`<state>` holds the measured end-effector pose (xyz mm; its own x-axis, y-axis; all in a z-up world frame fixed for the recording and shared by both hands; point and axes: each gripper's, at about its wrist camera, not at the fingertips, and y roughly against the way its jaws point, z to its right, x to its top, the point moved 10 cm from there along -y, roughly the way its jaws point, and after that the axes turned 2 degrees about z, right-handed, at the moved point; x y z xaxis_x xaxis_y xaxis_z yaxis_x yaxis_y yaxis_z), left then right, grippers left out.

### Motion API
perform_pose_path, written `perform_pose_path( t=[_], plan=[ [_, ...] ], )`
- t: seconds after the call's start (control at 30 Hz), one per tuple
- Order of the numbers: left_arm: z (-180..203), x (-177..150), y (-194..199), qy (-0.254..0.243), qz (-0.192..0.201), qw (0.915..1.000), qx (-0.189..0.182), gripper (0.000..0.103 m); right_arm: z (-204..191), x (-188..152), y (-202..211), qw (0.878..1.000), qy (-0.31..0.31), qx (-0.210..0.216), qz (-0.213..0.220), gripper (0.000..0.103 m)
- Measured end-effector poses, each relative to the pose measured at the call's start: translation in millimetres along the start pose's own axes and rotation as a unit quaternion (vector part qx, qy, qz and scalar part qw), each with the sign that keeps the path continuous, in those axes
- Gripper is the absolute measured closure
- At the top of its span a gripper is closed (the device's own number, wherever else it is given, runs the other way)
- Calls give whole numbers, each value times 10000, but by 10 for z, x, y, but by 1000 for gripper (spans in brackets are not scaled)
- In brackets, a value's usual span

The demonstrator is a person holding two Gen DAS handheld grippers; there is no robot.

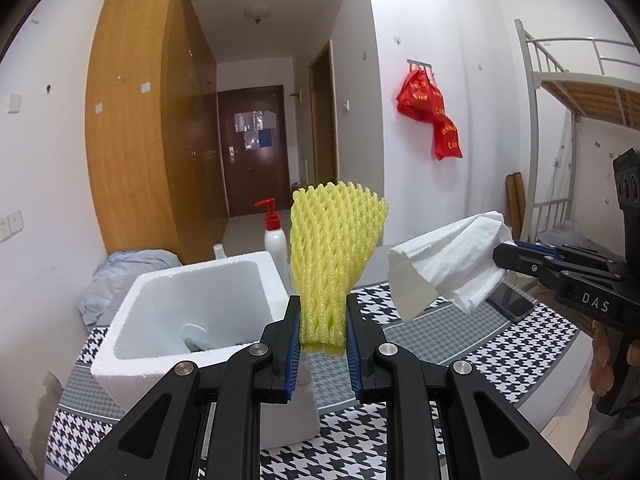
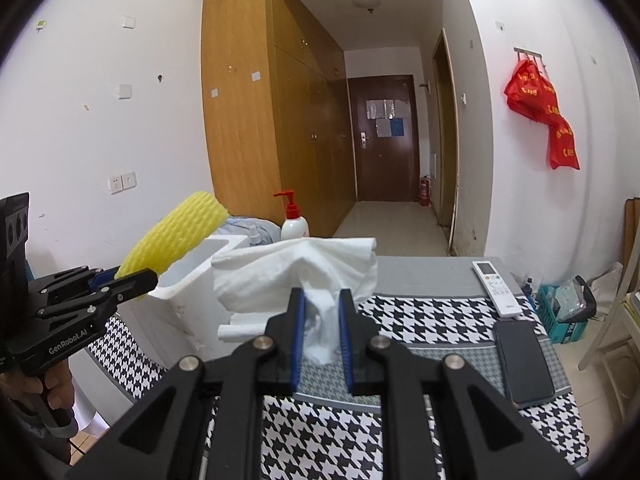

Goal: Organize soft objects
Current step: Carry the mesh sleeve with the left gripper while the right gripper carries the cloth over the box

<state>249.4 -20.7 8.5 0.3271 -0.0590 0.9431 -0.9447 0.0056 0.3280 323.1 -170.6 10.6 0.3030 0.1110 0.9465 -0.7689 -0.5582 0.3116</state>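
left gripper [image 1: 323, 320] pinches the yellow foam net [image 1: 334, 252] at its narrow end; the net's long axis runs upward, flaring at the top. right gripper [image 2: 322, 322] clamps a crumpled white tissue [image 2: 294, 272]. both held above the checked tablecloth [image 2: 420, 320], beside the foam box [image 1: 188, 296]. pump bottle [image 1: 275, 236] behind; phone [image 2: 524, 360], remote [image 2: 496, 288] to the right.

My left gripper [image 1: 323, 320] points slightly downward, pads clamped on a yellow foam net [image 1: 334, 256]. My right gripper [image 2: 322, 326] points slightly downward too, pads pinched on a white tissue [image 2: 296, 272]. A hand [image 2: 48, 384] grips each handle.
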Motion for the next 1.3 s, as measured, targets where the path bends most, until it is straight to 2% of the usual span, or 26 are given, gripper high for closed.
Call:
perform_pose_path(
  t=[1.3],
  plan=[
    [-876, 59, 327, 332, 271, 9967, 689, 82, -820, 212, -374, 9969, 437, 656, 80, 84]
  ],
)
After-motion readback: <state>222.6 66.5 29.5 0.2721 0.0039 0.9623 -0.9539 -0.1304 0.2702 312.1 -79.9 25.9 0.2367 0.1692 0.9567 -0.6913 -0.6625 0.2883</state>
